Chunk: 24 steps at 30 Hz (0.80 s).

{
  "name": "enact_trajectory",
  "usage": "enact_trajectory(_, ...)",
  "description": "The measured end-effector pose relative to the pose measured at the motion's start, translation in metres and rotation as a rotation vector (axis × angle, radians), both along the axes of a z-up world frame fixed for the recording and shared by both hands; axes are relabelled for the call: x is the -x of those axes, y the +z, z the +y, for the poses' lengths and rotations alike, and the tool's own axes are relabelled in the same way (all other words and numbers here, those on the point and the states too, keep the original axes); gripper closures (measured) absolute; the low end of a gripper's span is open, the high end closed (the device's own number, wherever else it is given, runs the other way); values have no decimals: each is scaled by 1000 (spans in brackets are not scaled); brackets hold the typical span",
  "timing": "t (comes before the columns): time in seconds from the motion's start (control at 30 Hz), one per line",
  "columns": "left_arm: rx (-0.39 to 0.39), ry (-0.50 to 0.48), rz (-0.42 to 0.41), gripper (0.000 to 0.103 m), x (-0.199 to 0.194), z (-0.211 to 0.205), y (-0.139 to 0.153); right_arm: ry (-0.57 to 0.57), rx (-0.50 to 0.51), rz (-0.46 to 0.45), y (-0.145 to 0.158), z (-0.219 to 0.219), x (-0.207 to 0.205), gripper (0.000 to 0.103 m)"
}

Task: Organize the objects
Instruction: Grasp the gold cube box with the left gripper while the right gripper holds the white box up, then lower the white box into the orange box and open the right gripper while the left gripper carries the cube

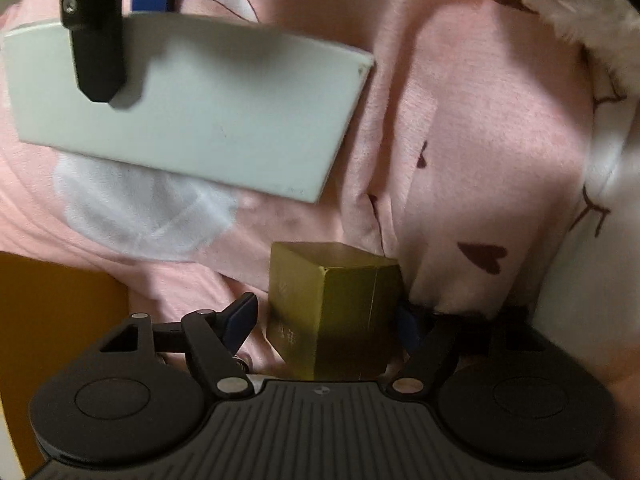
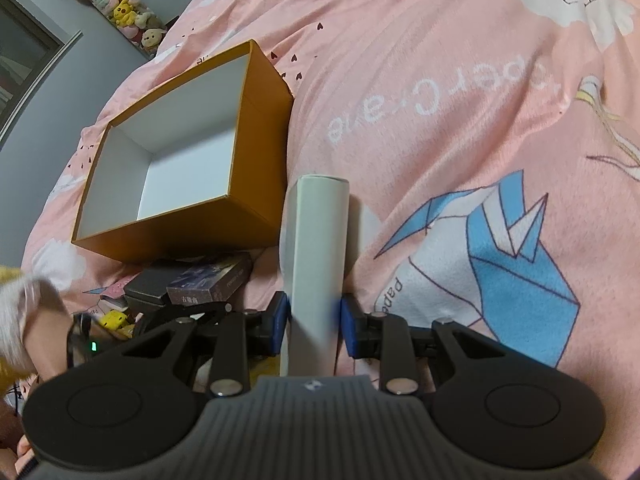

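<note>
In the left wrist view my left gripper (image 1: 326, 320) has its jaws open around a small gold box (image 1: 334, 312) standing on the pink blanket; the pads are apart from its sides. A flat white box (image 1: 188, 104) hangs above it, held by my right gripper's black finger (image 1: 98, 52). In the right wrist view my right gripper (image 2: 316, 326) is shut on that white box (image 2: 318, 248), seen edge-on. An open orange box (image 2: 188, 152) with a white inside lies to the left on the bed.
Small dark boxes (image 2: 208, 280) and a yellow toy (image 2: 114, 318) lie below the orange box. A pink blanket (image 2: 460, 100) covers the bed. Plush toys (image 2: 120, 8) hang on the grey wall. The orange box's corner (image 1: 52, 320) shows at left.
</note>
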<state>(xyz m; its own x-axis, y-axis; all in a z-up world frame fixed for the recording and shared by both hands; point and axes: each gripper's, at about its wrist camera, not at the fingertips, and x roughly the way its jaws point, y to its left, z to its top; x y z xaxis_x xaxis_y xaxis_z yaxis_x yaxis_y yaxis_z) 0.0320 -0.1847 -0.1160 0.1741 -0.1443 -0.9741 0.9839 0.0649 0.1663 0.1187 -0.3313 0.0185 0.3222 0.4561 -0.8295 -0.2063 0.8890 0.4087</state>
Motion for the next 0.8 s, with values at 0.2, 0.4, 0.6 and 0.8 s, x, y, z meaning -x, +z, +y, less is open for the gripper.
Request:
enact_trajectory(0.2, 84, 124, -66, 50, 6, 24, 19, -4, -1, -4, 0, 0, 1, 73)
enact_trajectory(0.4, 181, 252, -61, 51, 9, 47, 27, 2, 9, -14, 3, 6, 2, 73)
enact_trajectory(0.6, 350, 439, -53, 51, 4, 84, 70, 0, 1, -54, 24, 7, 1, 73)
enact_trajectory(0.8, 538, 647, -77, 51, 1, 137, 120, 42, 7, -124, 57, 25, -14, 73)
